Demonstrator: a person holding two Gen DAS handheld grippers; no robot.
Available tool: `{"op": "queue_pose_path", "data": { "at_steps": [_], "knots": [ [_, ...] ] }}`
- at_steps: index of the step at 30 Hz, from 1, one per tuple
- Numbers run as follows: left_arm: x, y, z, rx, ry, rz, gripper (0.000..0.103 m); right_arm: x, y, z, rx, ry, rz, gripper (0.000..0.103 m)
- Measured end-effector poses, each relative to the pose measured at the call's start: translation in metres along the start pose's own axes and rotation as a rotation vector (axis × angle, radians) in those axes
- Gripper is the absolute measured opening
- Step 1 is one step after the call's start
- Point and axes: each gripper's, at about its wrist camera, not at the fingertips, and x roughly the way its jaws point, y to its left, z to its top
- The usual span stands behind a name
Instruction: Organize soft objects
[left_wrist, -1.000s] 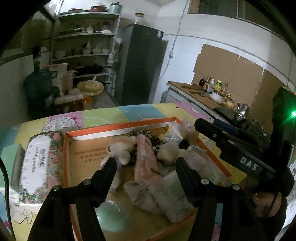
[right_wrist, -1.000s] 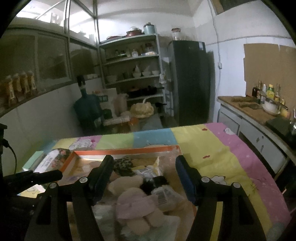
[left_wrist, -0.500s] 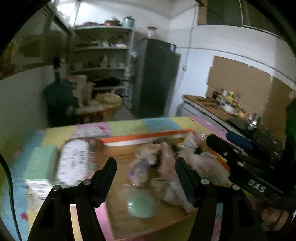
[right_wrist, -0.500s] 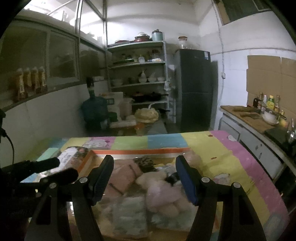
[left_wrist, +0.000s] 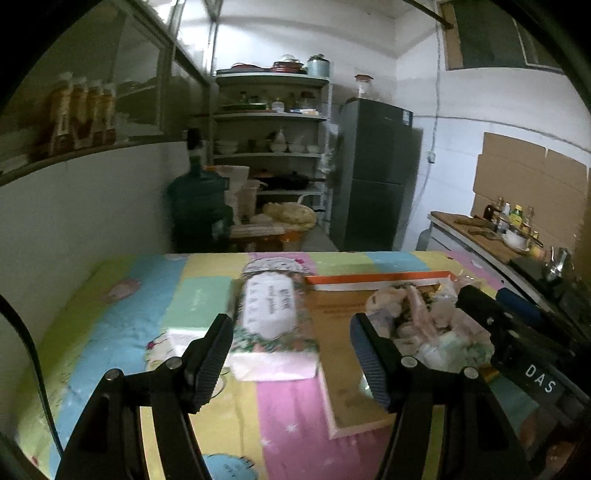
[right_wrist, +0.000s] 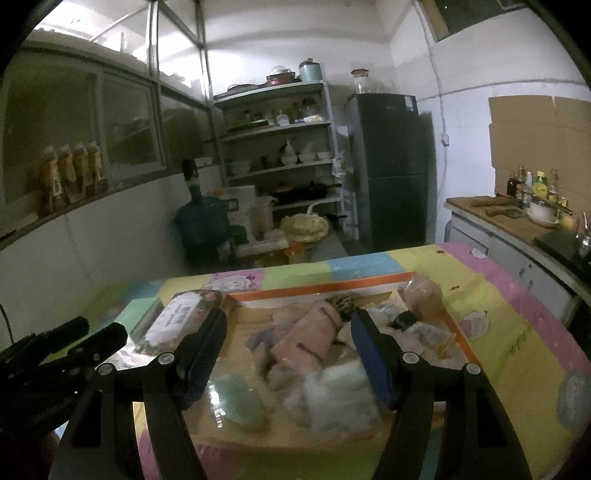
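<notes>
Left of the orange-rimmed tray (left_wrist: 376, 277): pale green tissue pack (left_wrist: 195, 306), then floral tissue pack (left_wrist: 271, 314) touching the tray's left edge, both on the patchwork-covered worktop (left_wrist: 122, 306). Left claw (left_wrist: 291, 354) hovering over the floral pack, jaws apart, empty. Inside the tray: jumbled soft objects (right_wrist: 314, 339), unsorted. Right claw (right_wrist: 288, 350) above that heap, also apart, nothing gripped. Sorting seemingly barely begun; nearly everything left.

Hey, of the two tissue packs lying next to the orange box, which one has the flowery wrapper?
The floral tissue pack, the one right beside the orange-edged box. The plain mint-green pack lies on its far side, farther from the box.
</notes>
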Motion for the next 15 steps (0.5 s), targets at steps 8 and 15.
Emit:
{"op": "queue_pose_path", "data": {
  "at_steps": [8,15],
  "knots": [
    [-0.027,0.013,-0.012,-0.014,-0.027,0.035,0.065,-0.031,0.033,-0.010,-0.035,-0.052,-0.053,0.071],
    [-0.049,0.019,-0.027,-0.028,-0.034,0.048,0.065,-0.056,0.049,-0.025,-0.040,-0.065,-0.052,0.071]
  ]
}}
